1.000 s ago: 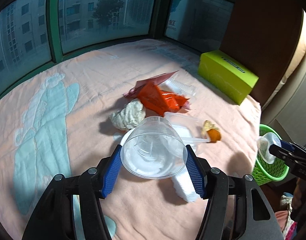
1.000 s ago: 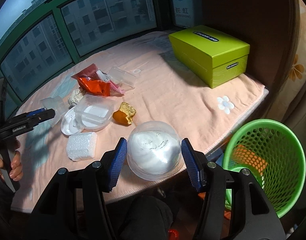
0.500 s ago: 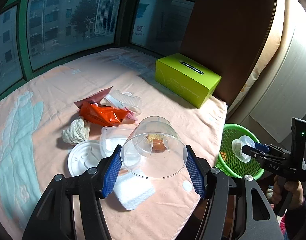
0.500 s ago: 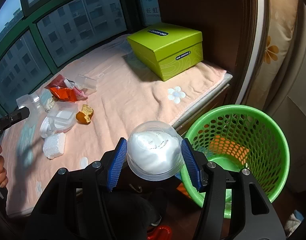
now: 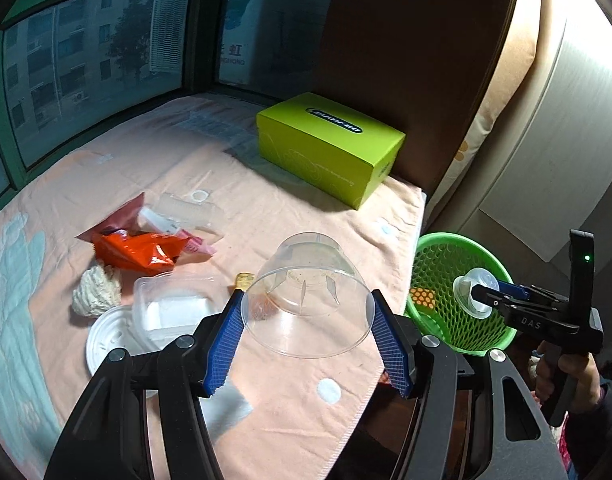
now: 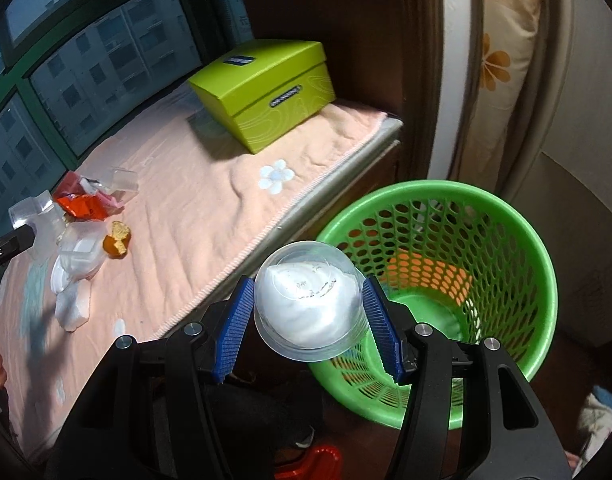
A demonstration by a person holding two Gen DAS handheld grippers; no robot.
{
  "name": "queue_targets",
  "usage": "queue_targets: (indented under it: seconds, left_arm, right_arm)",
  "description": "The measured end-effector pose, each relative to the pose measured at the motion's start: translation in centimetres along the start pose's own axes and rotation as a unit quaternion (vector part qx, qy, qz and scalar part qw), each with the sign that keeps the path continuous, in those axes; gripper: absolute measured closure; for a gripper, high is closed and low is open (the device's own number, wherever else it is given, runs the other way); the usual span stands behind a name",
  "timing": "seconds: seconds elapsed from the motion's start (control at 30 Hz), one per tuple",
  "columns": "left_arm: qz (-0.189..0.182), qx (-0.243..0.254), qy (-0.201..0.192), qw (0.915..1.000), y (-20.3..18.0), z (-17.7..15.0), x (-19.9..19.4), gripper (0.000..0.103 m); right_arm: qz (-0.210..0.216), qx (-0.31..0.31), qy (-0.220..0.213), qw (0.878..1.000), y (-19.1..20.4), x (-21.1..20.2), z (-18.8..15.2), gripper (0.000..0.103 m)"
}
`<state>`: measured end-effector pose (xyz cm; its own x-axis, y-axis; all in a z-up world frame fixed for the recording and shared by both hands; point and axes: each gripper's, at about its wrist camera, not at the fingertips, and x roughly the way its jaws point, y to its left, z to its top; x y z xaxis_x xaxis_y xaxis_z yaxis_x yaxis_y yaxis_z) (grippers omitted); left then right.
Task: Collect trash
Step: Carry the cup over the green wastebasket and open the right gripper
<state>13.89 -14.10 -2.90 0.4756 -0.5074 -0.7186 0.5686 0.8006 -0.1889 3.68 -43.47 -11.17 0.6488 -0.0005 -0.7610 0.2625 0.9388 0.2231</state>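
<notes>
My left gripper (image 5: 308, 344) is shut on an empty clear plastic cup (image 5: 306, 300), held above the pink blanket (image 5: 266, 216) near its right edge. My right gripper (image 6: 310, 328) is shut on a clear cup with white tissue inside (image 6: 310, 304), held at the near rim of the green mesh basket (image 6: 506, 240). In the left wrist view that gripper (image 5: 482, 298) and its cup (image 5: 474, 290) hang over the basket (image 5: 438, 248). An orange wrapper (image 5: 138, 250), a crumpled tissue (image 5: 96, 290), a clear box (image 5: 172, 308), a white lid (image 5: 110, 340) and a white foam block (image 6: 72, 306) lie on the blanket.
A lime green box (image 5: 330, 148) stands at the back right of the blanket, against a dark wooden wall (image 5: 406, 60). A food scrap (image 6: 116, 240) lies near the clear box. Windows run along the far side. The basket stands on the floor beside the blanket's edge.
Both grippers have swung right with their cups. The right one has moved from over the blanket's edge to the basket rim. The left one has moved toward the blanket's right edge.
</notes>
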Motion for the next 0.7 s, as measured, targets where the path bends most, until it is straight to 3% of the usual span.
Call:
queue_targets:
  seconds: [0.33, 0.7]
  left_arm:
    - [-0.050, 0.051, 0.034, 0.9969, -7.6, 1.4, 5.3, 0.043]
    - [-0.086, 0.091, 0.085, 0.9885, -14.5, 1.4, 11.0, 0.042]
  right_arm:
    - [-0.026, 0.034, 0.019, 0.999, -5.1, 0.8, -1.2, 0.042]
    - [-0.052, 0.053, -0.021, 0.997, -8.7, -3.0, -2.1, 0.037]
